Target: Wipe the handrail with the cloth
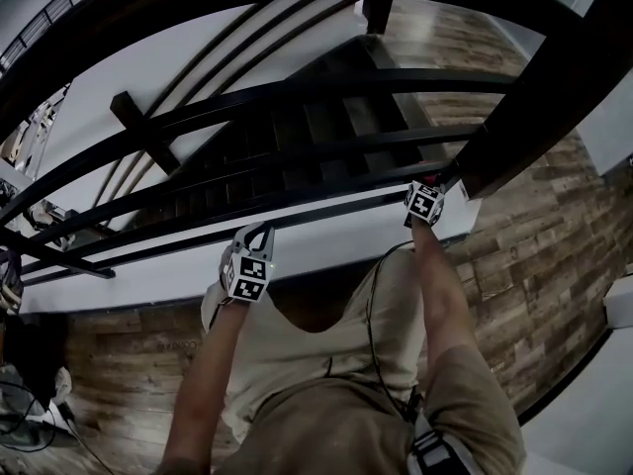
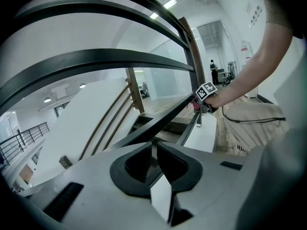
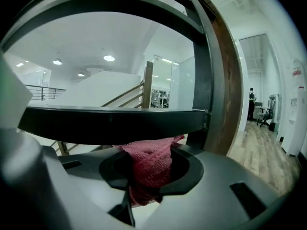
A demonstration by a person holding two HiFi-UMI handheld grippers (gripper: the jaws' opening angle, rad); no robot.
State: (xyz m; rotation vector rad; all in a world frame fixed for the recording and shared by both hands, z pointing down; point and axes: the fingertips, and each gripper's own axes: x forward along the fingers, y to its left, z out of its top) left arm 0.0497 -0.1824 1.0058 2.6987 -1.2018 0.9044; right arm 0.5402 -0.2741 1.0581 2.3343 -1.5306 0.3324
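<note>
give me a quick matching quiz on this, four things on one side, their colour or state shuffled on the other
1. cloth
2. rail
3. post
4. right gripper

a. brown wood
b. jaws shut on the cloth
c. red
d. black

Pairs: 1-c, 2-d, 3-a, 4-b

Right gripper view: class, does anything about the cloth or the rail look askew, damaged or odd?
Nothing stands out. The red cloth sits bunched in the right tool, its top up at the dark rail. The rail shows no dent or break.
</note>
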